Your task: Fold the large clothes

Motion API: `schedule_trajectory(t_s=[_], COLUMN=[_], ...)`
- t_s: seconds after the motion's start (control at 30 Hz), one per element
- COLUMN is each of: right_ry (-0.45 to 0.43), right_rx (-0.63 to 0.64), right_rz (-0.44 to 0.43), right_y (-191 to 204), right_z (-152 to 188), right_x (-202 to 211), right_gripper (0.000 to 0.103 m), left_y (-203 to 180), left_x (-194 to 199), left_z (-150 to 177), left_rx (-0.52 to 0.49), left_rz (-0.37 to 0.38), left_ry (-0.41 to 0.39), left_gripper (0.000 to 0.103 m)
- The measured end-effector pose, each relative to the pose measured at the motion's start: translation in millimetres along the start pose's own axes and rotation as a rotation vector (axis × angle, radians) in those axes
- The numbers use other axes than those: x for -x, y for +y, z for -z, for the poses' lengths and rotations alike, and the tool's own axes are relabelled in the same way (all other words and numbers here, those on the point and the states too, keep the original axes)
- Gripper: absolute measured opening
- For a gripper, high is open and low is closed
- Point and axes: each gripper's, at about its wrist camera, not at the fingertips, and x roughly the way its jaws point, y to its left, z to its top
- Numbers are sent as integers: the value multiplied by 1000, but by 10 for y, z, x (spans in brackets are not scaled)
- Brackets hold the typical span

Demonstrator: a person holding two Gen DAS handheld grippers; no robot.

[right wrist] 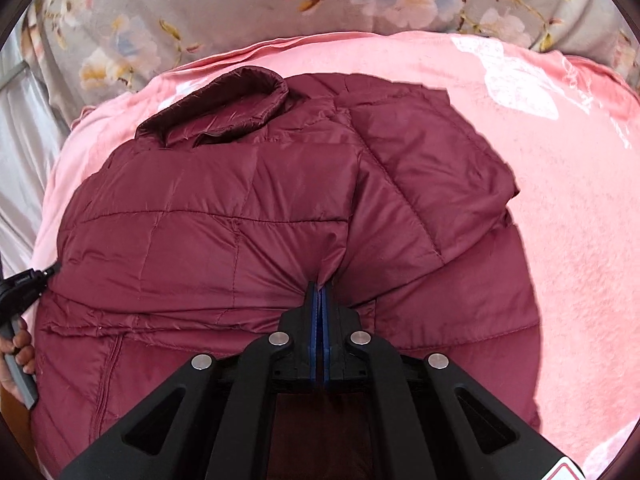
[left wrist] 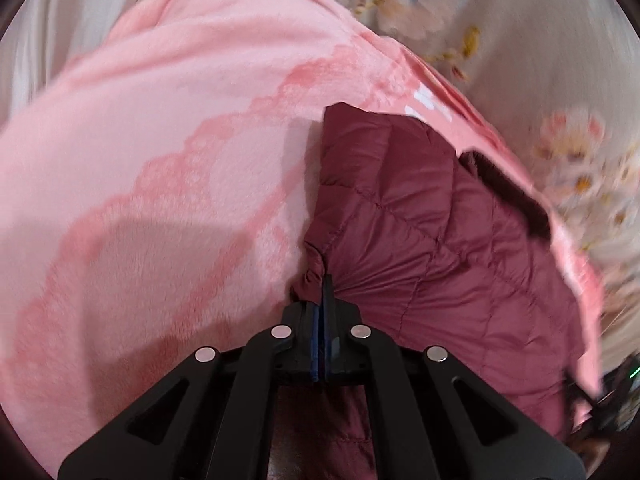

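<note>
So both cams are fisheyes riding on the hand-held grippers, each looking forward and steeply down along its own fingers. The left wrist view sits right at the left edge of the maroon puffer jacket [left wrist: 420,240], very close, with mostly pink blanket [left wrist: 160,160] filling its left half and the picture a bit blurred. The right wrist view hangs over the jacket's middle, facing toward the hood [right wrist: 224,108] and the floral bedding [right wrist: 200,12] beyond. Shared stuff: the jacket, the blanket, the floral bedding. The left hand-held gripper [right wrist: 52,269] just pokes into the right view's left edge.
</note>
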Motion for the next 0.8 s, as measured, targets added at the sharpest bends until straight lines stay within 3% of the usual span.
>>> schedule_trajectory(t_s=[0.03, 0.1, 0.17, 0.2, 0.3, 0.37, 0.43, 0.57, 0.8], right_ry=[-10, -48, -91, -115, -169, -172, -168, -148, -44], right_rx=[1, 0, 1, -1, -3, 5, 23, 62, 106], right_rz=[14, 61, 87, 72, -5, -73, -96, -75, -33], right_y=[0, -17, -25, 2, 221, 462, 665, 966, 1089], right_z=[2, 13, 7, -1, -66, -114, -132, -90, 112], right_x=[77, 294, 515, 645, 859, 847, 748, 435, -72], right_gripper=[8, 14, 16, 16, 16, 16, 16, 15, 10], left_y=[-47, -160, -274, -361, -728, -991, -1312, -1664, -1652], left_x=[36, 235, 488, 671, 1063, 1118, 987, 600, 83], left_z=[-1, 16, 38, 42, 2, -17, 4, 178, 457], left_rx=[-29, -104, -163, -184, -217, -209, -219, -271, -258], left_rz=[-22, -79, -127, -139, -76, 3, 57, 20, -30], left_ry=[5, 16, 3, -33, -122, -123, -94, -68, 15], left_gripper=[2, 7, 29, 31, 32, 32, 32, 32, 30])
